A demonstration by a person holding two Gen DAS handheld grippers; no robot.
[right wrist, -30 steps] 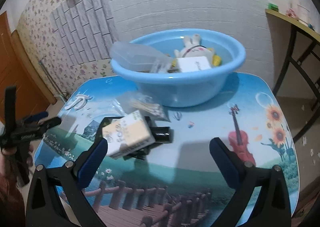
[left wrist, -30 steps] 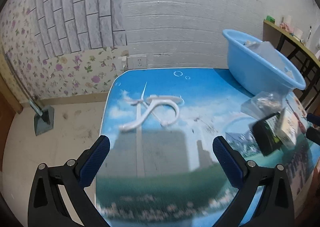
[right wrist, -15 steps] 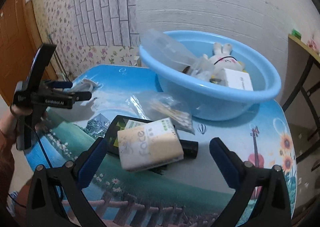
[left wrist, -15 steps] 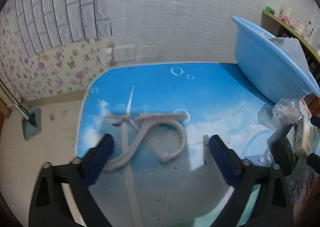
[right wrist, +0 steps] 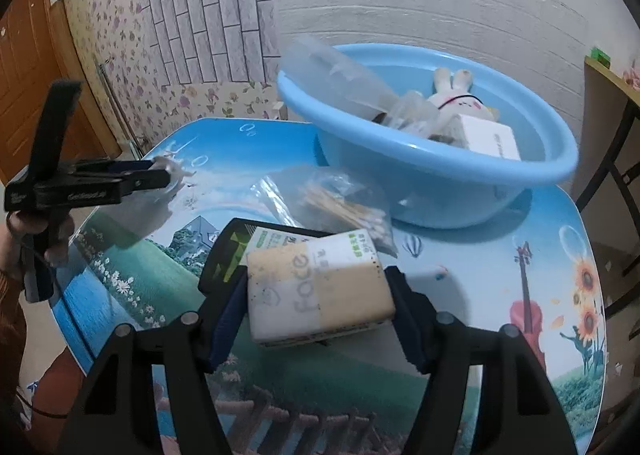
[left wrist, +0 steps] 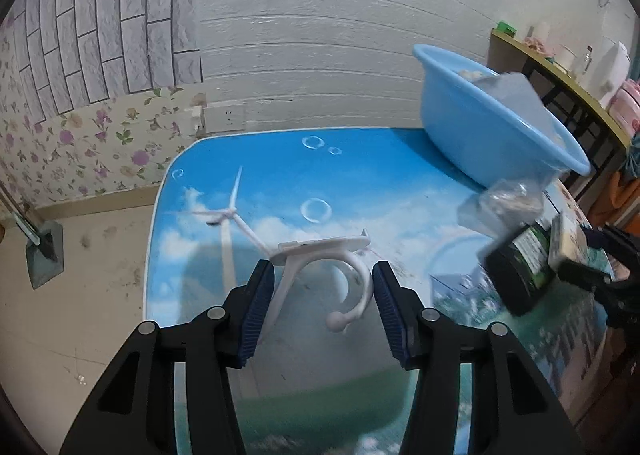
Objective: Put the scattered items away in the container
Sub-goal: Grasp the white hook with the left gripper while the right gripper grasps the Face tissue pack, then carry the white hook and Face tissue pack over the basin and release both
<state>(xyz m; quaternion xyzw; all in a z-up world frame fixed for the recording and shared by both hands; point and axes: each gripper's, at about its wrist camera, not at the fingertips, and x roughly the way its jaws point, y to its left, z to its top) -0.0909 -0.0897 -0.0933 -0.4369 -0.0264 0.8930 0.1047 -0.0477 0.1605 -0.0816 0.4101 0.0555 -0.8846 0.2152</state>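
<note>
**Two grippers closing on a hook and a tissue pack**

Straddling the white plastic hook (left wrist: 320, 271), the left gripper (left wrist: 322, 309) has just been closing its jaws; the blue pads (left wrist: 256, 311) flank the hook's curved arm and stem, the right pad touching the outer curve, the left pad just beside the stem (whether it presses, I cannot tell). The hook lies flat on the printed table (left wrist: 280, 175), at 6 o'clock in the left wrist view, with the blue basin (left wrist: 480, 127) at 2 o'clock.

In the right wrist view the right gripper (right wrist: 318, 315) has also just been closing, and its pads sit against both short ends of the tissue pack (right wrist: 316, 287), which rests tilted on a black box (right wrist: 228, 251). A clear bag of cotton swabs (right wrist: 336, 203) lies just beyond, at 12 o'clock from the pack, touching the basin's wall. The basin (right wrist: 440, 175) stands at 1 o'clock and holds a rabbit toy (right wrist: 456, 99), a white box (right wrist: 488, 135) and crumpled clear plastic (right wrist: 340, 71). At 9 o'clock a hand (right wrist: 44, 239) holds the left gripper's handle.
</note>
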